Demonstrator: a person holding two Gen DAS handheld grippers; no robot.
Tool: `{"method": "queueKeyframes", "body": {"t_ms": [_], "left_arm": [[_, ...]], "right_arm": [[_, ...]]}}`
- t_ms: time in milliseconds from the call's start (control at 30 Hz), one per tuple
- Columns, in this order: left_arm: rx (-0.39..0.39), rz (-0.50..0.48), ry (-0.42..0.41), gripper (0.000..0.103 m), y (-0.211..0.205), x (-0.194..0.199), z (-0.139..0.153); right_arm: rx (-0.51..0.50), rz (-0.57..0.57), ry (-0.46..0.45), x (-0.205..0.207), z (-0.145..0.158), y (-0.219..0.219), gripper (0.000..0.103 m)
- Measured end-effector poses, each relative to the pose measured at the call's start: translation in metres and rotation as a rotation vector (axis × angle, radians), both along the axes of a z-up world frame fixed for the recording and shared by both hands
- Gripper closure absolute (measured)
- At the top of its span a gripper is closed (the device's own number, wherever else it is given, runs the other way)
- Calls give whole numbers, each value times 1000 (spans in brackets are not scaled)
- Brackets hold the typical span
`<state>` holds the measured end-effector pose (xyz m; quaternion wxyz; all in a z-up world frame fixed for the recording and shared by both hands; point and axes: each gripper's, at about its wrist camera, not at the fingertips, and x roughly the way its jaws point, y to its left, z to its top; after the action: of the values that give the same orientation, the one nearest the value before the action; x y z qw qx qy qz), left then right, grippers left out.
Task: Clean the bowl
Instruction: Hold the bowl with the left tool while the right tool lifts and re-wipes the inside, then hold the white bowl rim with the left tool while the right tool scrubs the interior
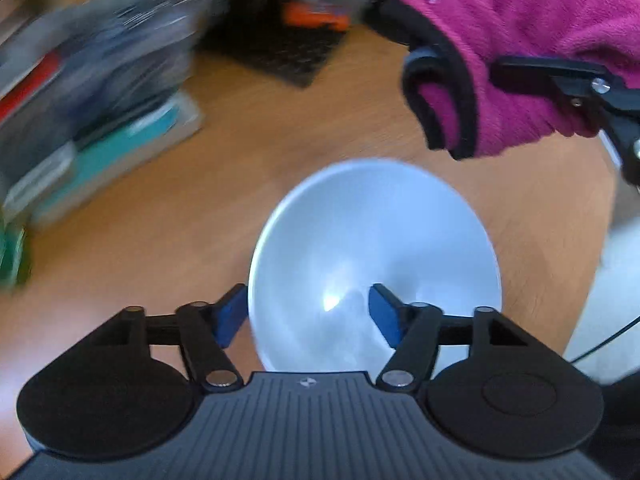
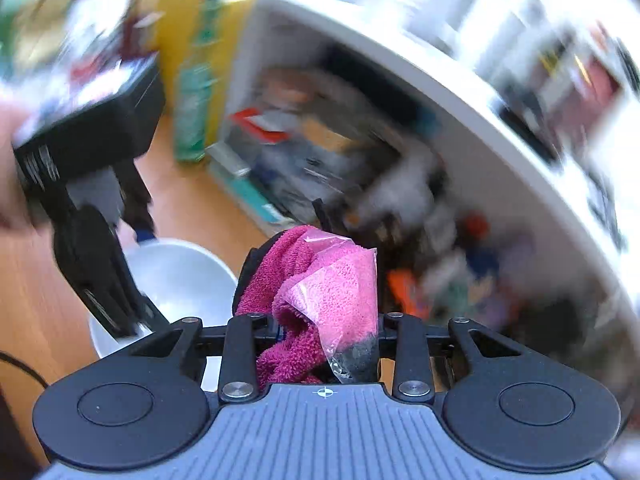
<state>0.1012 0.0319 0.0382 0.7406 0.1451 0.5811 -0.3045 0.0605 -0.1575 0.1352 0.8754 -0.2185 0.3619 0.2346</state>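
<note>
A white bowl (image 1: 372, 240) rests on the wooden table (image 1: 160, 240), its inside facing the left wrist camera. My left gripper (image 1: 308, 312) is open and straddles the bowl's near left wall, with one blue pad (image 1: 230, 316) outside the rim and the other inside. A pink cloth (image 1: 520, 40) with black trim hangs above and to the right of the bowl. In the right wrist view my right gripper (image 2: 324, 332) is shut on this pink cloth (image 2: 288, 276), with a bit of clear plastic (image 2: 344, 264) over it. The bowl (image 2: 180, 276) lies below and to its left.
A blurred stack of books and boxes (image 1: 100, 140) lines the table's left side. A black mat (image 1: 276, 52) with an orange object (image 1: 316, 16) lies at the back. The table's edge (image 1: 600, 240) curves at the right. A white shelf (image 2: 400, 80) full of clutter stands beyond.
</note>
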Motion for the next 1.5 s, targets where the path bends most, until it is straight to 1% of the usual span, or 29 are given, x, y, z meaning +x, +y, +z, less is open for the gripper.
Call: {"method": "queueKeyframes", "body": {"t_ms": [33,67,133,167,267,367,433,467,500,533,567,633,733,833,867,933,1000,1033,1067,1133,1167,1200,1233,1267,1300,1333,1367,1400,1500], "left_arm": [[7,-55,-5,31,-2,7,-3],[8,-97,-14,34,-3,14,-5],[4,-69,-6,37,1,26,-4],[-7,13,22,37,12,36,-4],[18,179,-36,36,31,26,-3],[33,298,-44,35,39,10,-2],[1,372,5,34,39,-8,-5],[-12,395,20,35,37,-14,-5],[-17,404,37,36,31,-23,-5],[-19,410,54,37,24,-32,-6],[-12,398,53,37,17,-36,-6],[-5,381,51,35,10,-40,-7],[8,343,49,34,1,-45,-7],[6,332,54,32,0,-46,-8],[0,334,60,29,2,-45,-8],[-9,335,68,23,1,-45,-9],[-22,349,73,22,0,-44,-10],[-32,365,76,21,0,-44,-11],[-35,366,78,20,2,-44,-11],[-42,363,79,21,3,-43,-12],[-45,352,79,23,4,-42,-11],[-35,334,70,27,4,-39,-11],[-21,316,58,35,3,-37,-10],[-6,298,46,36,2,-35,-9],[-3,285,39,36,2,-32,-9],[-2,274,33,36,2,-29,-8],[-1,263,26,38,3,-25,-8],[0,251,20,38,3,-22,-8],[2,217,1,40,4,-12,-7]], "right_arm": [[18,-22,15,0,0,-5,69],[37,-43,30,1,-1,-11,69],[67,-73,45,0,-4,-19,69],[64,-74,37,-1,-3,-21,68],[29,-58,-5,-5,-7,-13,67],[-16,17,-48,-5,-10,2,67],[-25,101,-55,-5,-9,17,67],[-27,142,-53,-4,-9,24,67],[-28,158,-43,-5,-10,27,67],[-29,245,15,-6,-11,41,66],[-38,274,37,-7,-13,47,66],[-110,375,116,-8,-26,67,66],[-209,473,237,-6,-54,84,65],[-266,539,290,0,-77,91,68],[-299,568,272,-2,-82,94,69],[-419,668,147,-14,-94,99,70],[-517,707,-24,-28,-97,102,74],[-558,716,-105,-33,-98,103,75],[-546,668,-151,-32,-91,102,75],[-464,539,-171,-24,-69,95,75],[-431,494,-171,-22,-61,91,75],[-362,398,-170,-16,-44,80,74],[-312,340,-152,-12,-34,71,74],[-255,276,-130,-7,-24,61,74],[-149,178,-80,1,-12,42,74],[-74,108,-36,5,-6,27,74],[-22,63,-5,8,-3,15,73],[26,19,25,10,-1,4,73],[76,-51,76,5,-4,-17,73]]}}
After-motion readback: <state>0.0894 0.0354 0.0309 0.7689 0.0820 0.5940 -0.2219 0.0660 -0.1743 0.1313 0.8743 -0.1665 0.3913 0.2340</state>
